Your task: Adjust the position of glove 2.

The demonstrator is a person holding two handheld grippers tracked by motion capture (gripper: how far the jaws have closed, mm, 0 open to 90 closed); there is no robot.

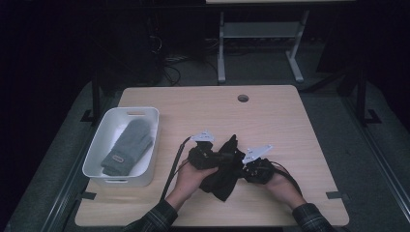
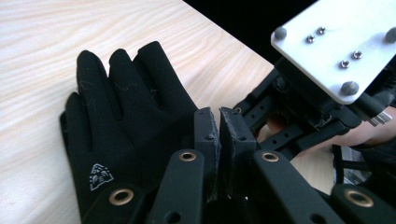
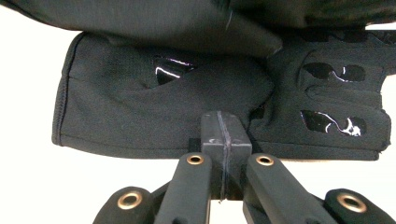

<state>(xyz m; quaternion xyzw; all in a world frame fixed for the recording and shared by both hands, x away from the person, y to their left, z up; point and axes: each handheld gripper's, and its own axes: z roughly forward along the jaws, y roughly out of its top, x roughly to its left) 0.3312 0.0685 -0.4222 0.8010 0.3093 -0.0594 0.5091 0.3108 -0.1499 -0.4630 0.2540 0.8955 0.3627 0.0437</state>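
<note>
Black glove [image 1: 223, 170]: sits near the front edge of the tabletop [image 1: 270, 116], bunched up between both hands, fingers pointing toward the far edge. The left gripper view shows its fingers lying flat on the wood.
Right gripper [image 3: 223, 135]: jaws fully closed, and the glove's cuff fabric looks pinched at the tips, so I'd call that a solid hold.
Left gripper [image 2: 219, 126]: pads nearly together with a thin slit between them; can't tell if any fabric is actually caught in there.
Bin [image 1: 96, 154]: white tub at the left edge, with a grey mitten [image 1: 126, 146] already lying inside.
Step in hand: probably straightening the glove before it goes in the tub.
Tip: keep the right side anchored and pull gently with the left so the fabric flattens rather than twists.
Watch out: thin stretchy cloth slips easily, so grab a seam or cuff.
</note>
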